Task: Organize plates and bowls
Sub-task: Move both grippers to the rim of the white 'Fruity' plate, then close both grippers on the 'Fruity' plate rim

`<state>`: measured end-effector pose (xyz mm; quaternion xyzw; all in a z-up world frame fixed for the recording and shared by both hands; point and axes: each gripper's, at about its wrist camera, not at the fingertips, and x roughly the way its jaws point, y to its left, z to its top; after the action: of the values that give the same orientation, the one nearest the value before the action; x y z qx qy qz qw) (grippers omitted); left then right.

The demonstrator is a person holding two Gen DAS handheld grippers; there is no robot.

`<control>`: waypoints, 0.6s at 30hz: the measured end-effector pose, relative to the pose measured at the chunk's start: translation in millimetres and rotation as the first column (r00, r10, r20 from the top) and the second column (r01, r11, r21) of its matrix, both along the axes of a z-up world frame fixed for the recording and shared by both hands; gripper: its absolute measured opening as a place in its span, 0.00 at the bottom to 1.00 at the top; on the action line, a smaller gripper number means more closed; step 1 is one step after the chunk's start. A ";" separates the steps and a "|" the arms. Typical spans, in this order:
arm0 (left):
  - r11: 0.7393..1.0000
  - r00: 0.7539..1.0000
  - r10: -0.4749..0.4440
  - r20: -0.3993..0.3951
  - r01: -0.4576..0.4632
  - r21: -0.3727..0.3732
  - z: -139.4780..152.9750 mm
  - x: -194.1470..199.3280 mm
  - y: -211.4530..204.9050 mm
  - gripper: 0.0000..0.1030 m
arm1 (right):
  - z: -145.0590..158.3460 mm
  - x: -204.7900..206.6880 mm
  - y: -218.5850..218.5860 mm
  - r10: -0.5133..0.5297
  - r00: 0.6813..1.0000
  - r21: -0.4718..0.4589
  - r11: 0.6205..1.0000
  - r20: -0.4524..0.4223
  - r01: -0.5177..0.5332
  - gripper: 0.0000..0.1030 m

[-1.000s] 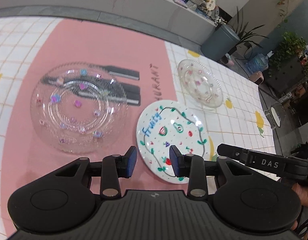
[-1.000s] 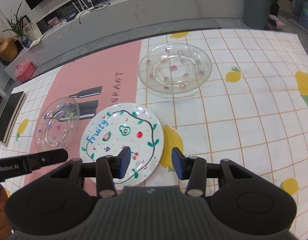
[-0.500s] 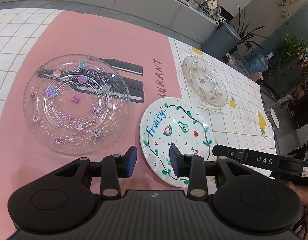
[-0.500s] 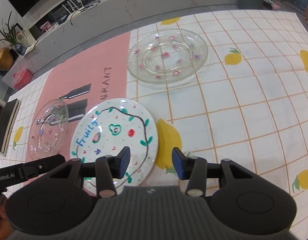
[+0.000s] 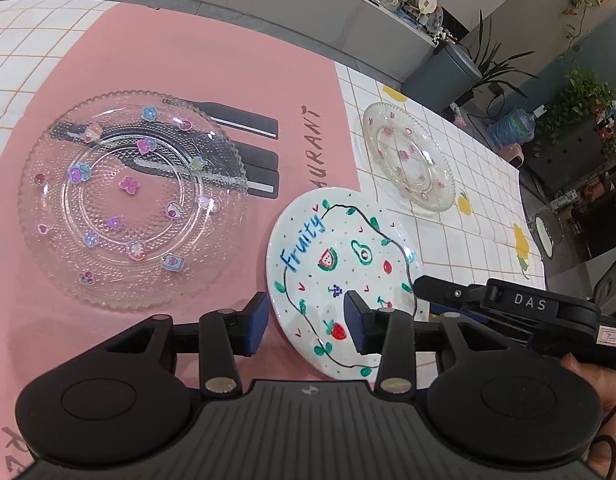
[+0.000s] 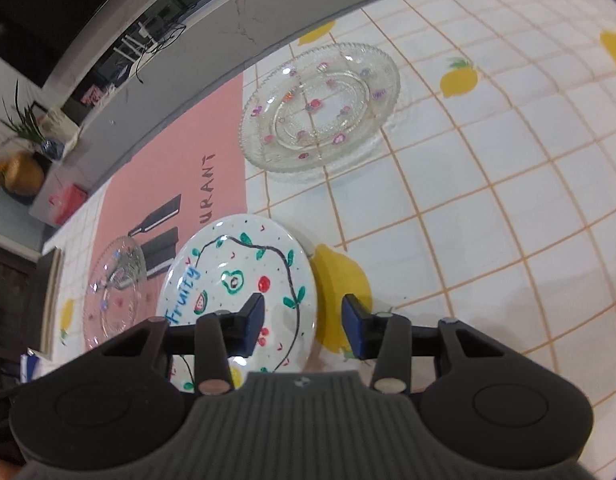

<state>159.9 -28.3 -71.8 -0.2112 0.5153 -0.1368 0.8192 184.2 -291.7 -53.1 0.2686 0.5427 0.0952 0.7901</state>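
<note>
The left claw [image 5: 304,322] hangs low over the near-left rim of the white plate [image 5: 339,276], its jaws opening; the rim sits in the gap between the blue pads [image 5: 255,322], and neither pad presses on it. The right claw [image 6: 304,324] comes at the same white plate [image 6: 238,288] from the opposite edge, its jaws closing, with the plate's right rim between the pads [image 6: 254,320] but no pad pressing on it. In the left view the right claw's black finger [image 5: 447,290] shows beside the plate's far edge, with part of a hand [image 5: 599,392] behind it.

The white plate, painted with fruit and the word "Fruity", lies flat on the counter [image 6: 487,220], half on a pink mat [image 5: 148,60] and half on a tiled cloth with lemons [image 6: 341,292]. Left of the white plate, a clear plate with stickers [image 5: 128,200] lies on the pink mat, close but apart. Beyond the white plate, to its right, a second clear plate [image 6: 319,108] with red and purple dots rests on the tiled cloth, well apart. Past that, off the counter, stand a grey bin [image 5: 443,72] and potted plants [image 5: 583,100].
</note>
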 end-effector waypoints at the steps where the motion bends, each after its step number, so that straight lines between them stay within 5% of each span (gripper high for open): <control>1: 1.000 1.000 0.002 -0.001 -0.002 -0.002 -0.5 0.7 -0.6 0.46 | -0.8 0.9 -0.8 -0.004 1.000 0.010 1.000 0.000 0.004 0.37; 10: 0.999 0.999 0.029 -0.024 -0.030 -0.040 -10.5 6.5 2.0 0.46 | -5.2 5.6 -1.3 -0.001 1.000 0.060 0.998 0.024 0.000 0.35; 14: 0.997 0.998 0.050 -0.025 -0.052 -0.062 -12.3 7.8 5.4 0.46 | -8.8 6.9 -4.6 -0.008 1.000 0.072 0.997 0.020 0.007 0.24; 18: 0.997 0.999 0.047 -0.023 -0.048 -0.055 -11.8 9.0 3.1 0.46 | -11.7 7.5 -10.0 -0.012 1.000 0.103 0.995 0.009 0.011 0.23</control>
<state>168.9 -25.2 -83.6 -0.2475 0.5150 -0.1291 0.8104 191.7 -301.7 -64.8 0.3117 0.5318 0.1198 0.7782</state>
